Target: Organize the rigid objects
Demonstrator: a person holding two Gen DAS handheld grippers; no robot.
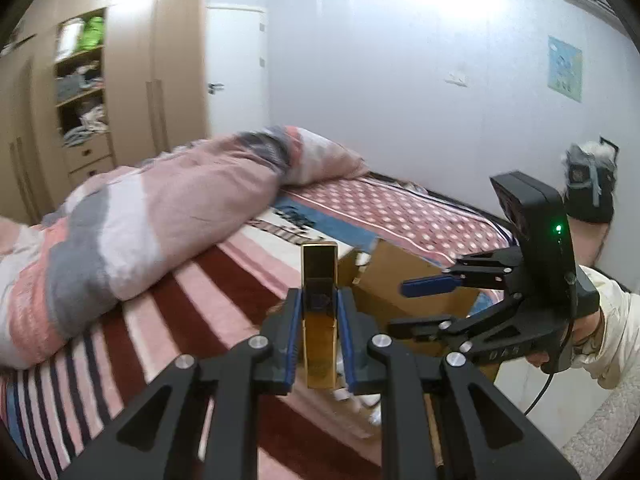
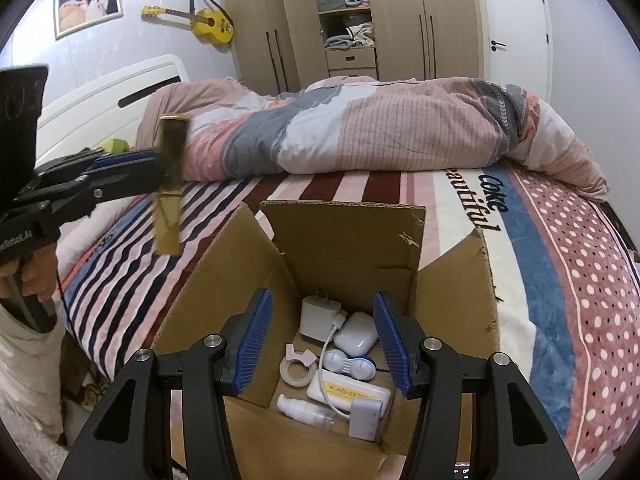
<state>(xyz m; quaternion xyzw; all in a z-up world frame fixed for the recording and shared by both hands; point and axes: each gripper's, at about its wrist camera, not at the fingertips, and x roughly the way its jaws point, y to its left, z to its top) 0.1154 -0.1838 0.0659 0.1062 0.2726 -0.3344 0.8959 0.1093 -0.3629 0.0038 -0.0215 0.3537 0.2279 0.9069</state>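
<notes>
My left gripper [image 1: 319,320] is shut on a long gold rectangular box [image 1: 319,312] and holds it upright in the air above the striped bed. In the right wrist view the same gold box [image 2: 171,184] hangs left of an open cardboard box [image 2: 344,236]. My right gripper [image 2: 322,344] is open and empty, right over the cardboard box's opening. Inside lie a white charger plug [image 2: 318,316], a white case [image 2: 356,334], a tape roll [image 2: 296,370], a contact lens case [image 2: 350,366], a small bottle [image 2: 306,410] and a flat white box [image 2: 348,392].
The cardboard box [image 1: 404,276] stands against the bed's side, flaps up. A rolled pink and grey duvet [image 2: 380,128] lies across the bed behind it. A wardrobe [image 2: 344,20] and door stand at the back wall. A yellow guitar [image 2: 204,22] hangs on the wall.
</notes>
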